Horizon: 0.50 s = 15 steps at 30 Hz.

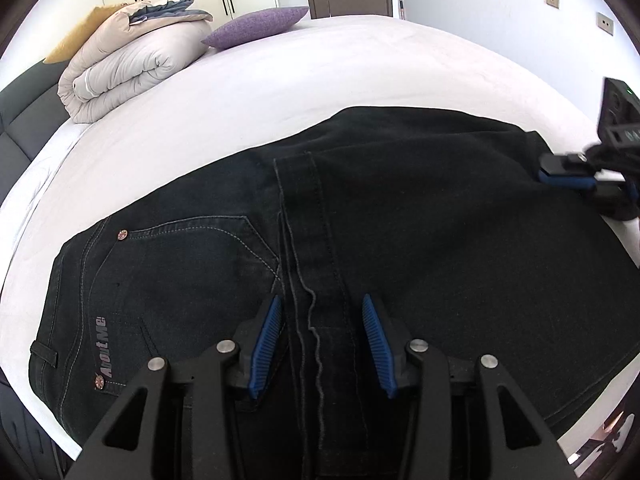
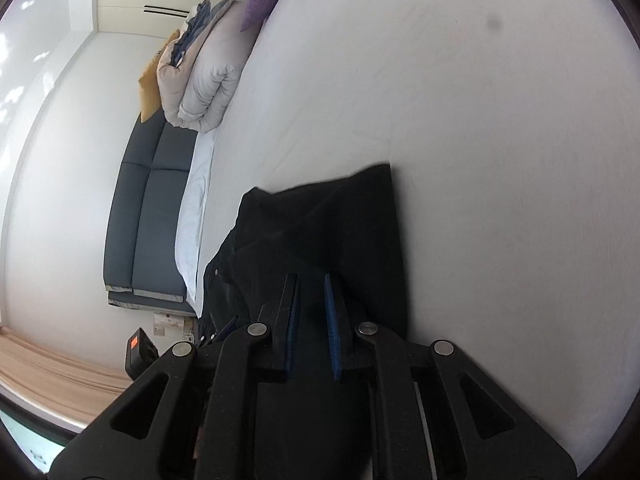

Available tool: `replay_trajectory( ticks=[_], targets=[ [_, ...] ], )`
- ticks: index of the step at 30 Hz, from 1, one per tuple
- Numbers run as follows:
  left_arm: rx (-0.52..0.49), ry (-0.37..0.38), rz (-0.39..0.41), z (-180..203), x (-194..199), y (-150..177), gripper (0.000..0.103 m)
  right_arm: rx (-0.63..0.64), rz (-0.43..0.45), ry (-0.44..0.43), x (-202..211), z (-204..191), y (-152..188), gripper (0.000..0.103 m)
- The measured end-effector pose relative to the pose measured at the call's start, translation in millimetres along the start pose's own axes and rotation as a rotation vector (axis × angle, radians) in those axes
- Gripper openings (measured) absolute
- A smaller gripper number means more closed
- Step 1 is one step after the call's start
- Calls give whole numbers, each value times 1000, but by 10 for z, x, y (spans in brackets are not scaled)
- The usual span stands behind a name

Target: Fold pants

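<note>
Folded dark denim pants [image 1: 360, 208] lie lengthwise left-to-right, waistband at lower left; white bedsheet [image 1: 280, 80] open beyond. Left gripper [image 1: 322, 320] apart; right gripper [image 2: 312, 304] clamps the pants.

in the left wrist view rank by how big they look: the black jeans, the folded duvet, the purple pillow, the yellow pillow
1. black jeans, though nearness to the camera inflates them
2. folded duvet
3. purple pillow
4. yellow pillow, mostly hidden behind the duvet, so its true size is unsure
</note>
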<state>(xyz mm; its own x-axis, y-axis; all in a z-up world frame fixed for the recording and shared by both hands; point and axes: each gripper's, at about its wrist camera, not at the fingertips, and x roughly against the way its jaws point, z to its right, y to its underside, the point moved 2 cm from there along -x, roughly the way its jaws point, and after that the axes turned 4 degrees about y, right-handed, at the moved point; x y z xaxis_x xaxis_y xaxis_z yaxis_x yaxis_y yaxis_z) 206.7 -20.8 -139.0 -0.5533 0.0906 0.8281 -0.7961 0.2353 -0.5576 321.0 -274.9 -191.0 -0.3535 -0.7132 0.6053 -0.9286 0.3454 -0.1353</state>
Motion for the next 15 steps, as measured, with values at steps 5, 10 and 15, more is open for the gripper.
replay_trajectory(
  ticks=[5,10,15],
  targets=[
    [9,3,6,19,-24,-3,46,21,-61,-8,-36,-109,699,11],
    [13,5,10,8,-20,3,46,10,-117,-12,-110,-404,1358,11],
    [20,7,15,14,-1,1,46,27,-134,31,-111,-480,1655,9]
  ],
)
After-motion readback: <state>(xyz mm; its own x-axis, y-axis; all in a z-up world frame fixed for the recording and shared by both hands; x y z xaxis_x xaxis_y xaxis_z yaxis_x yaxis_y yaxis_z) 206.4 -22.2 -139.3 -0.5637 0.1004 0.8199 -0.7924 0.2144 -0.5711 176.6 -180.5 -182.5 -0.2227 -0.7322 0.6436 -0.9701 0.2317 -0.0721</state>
